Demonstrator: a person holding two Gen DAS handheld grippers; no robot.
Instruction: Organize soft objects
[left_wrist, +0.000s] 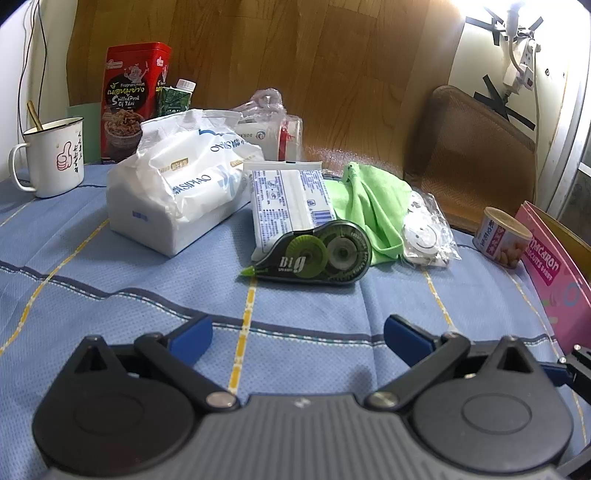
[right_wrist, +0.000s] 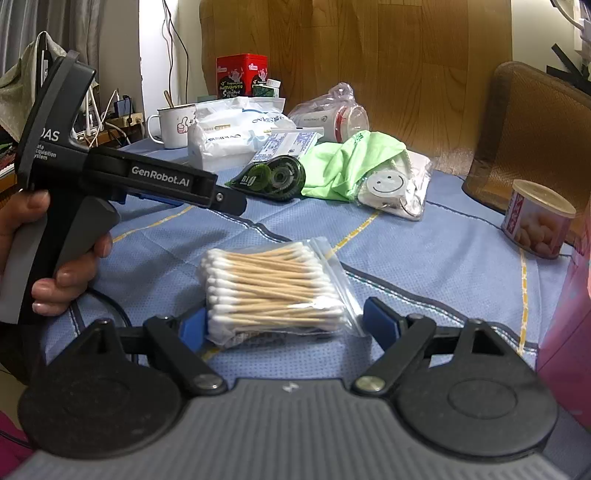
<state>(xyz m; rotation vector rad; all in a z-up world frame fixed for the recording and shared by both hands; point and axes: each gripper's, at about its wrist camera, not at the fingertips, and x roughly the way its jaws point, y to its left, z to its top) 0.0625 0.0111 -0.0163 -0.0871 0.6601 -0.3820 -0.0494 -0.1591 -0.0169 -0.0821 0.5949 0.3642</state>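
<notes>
The right gripper (right_wrist: 282, 326) hangs low over the near edge of the table (right_wrist: 424, 258), its blue fingers spread wide on either side of a clear zip bag of cotton swabs (right_wrist: 271, 288); the left finger (right_wrist: 192, 328) sits right against the bag's swab tips, while the right one stands just clear of the plastic, so nothing is pinched. The left gripper (left_wrist: 297, 338) hovers over bare blue checked cloth near the same edge, fingers spread apart and holding nothing; in the right wrist view it shows from the side as a black handle gripped by the person's left hand (right_wrist: 55, 266). Toward the middle of the table lies a green correction tape dispenser (left_wrist: 314, 254), touching a flat white wet-wipe packet (left_wrist: 290, 199) behind it. A crumpled green cloth (left_wrist: 369, 206) lies just right of the packet, with a bagged smiley-face keychain (left_wrist: 424, 236) against its right side. A white tissue pack (left_wrist: 177, 188) stands left of the packet. Along the far edge are a white enamel mug (left_wrist: 55, 158), a red tin (left_wrist: 129, 99) and a plastic-wrapped bundle (left_wrist: 273, 125). Near the right edge stands a small can (left_wrist: 502, 236) beside a pink biscuit box (left_wrist: 554, 273).
</notes>
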